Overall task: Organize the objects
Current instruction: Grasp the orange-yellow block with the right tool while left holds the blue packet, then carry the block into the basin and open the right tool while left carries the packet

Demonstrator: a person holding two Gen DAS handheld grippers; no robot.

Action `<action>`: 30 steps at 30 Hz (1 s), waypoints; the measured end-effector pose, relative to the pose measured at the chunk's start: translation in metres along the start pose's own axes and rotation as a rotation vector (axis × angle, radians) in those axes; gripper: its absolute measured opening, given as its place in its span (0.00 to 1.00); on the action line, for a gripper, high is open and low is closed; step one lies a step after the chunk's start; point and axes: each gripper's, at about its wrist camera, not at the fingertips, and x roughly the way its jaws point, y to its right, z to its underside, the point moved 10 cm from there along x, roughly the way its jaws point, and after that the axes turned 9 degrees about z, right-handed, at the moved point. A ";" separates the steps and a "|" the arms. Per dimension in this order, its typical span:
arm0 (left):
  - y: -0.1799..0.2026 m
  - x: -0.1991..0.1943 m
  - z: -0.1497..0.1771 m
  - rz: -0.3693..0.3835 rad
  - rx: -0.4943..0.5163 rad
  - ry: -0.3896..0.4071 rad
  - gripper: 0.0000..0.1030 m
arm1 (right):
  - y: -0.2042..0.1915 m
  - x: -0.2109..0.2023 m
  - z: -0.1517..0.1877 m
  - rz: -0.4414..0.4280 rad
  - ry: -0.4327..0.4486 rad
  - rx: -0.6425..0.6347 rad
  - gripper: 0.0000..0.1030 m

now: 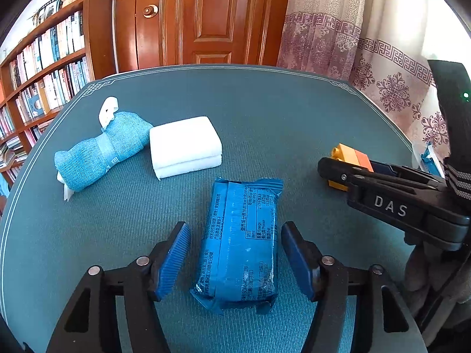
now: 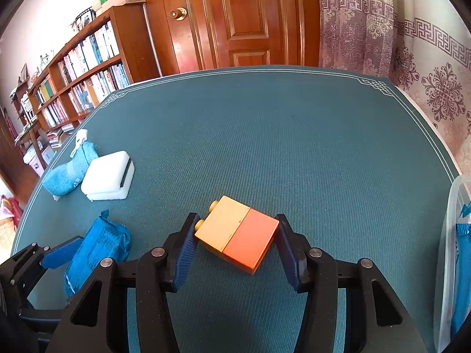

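The left tongs (image 1: 235, 261) stood released astride a light, crinkly, slippery blue packet (image 1: 240, 247), best pinched across its long sides, while the right tongs (image 2: 234, 250) gaped around stiff toy bricks (image 2: 237, 232).

sponge (image 1: 185, 146) right of rolled towel (image 1: 100, 151), packet (image 1: 240, 244) in front.

A: How many things lie on the mat (image 2: 265, 135)?

B: One blue packet (image 1: 241, 244), one rolled blue towel (image 1: 100, 150), one white sponge (image 1: 185, 144).

A: And blocks?

B: Two, joined: one yellow block (image 2: 222, 225), one orange block (image 2: 250, 241).

A: Any bins?

B: One clear bin (image 2: 450, 235) at the right edge, with something blue in it; how many, I can't tell.

A: Grippers?

B: Two: the left gripper (image 1: 235, 253) and the right gripper (image 2: 235, 250).
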 end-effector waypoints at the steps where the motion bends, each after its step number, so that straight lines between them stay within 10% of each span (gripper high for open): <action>1: 0.001 0.000 0.000 -0.004 0.004 -0.001 0.66 | 0.001 -0.004 0.002 0.000 0.003 0.005 0.51; 10: 0.004 -0.002 0.001 0.009 0.021 0.007 0.43 | 0.015 -0.047 0.013 -0.009 0.046 0.053 0.51; 30: 0.014 -0.011 -0.002 0.012 0.045 0.033 0.43 | 0.086 -0.120 0.032 0.057 0.137 0.159 0.51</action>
